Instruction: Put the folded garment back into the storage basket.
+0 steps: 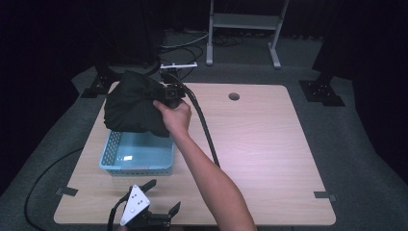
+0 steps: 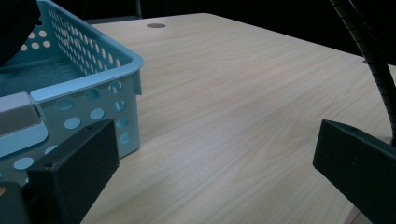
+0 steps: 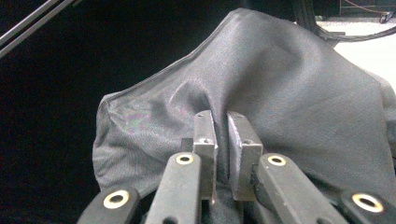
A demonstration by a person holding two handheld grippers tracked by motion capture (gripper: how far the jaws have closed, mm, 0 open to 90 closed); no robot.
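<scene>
Dark floor and black surroundings frame the pale wooden table [image 1: 260,144], which spans the middle of the high view. At its centre left, a black cloth [image 1: 132,103] hangs bunched over the far end of a light blue perforated basket [image 1: 137,168], pinched in a fold between the closed jaws of the right gripper [image 3: 222,135]. Low at the bottom left edge, the left gripper [image 1: 161,196] rests with its jaws spread wide and nothing between them, just beside the basket's near corner.
</scene>
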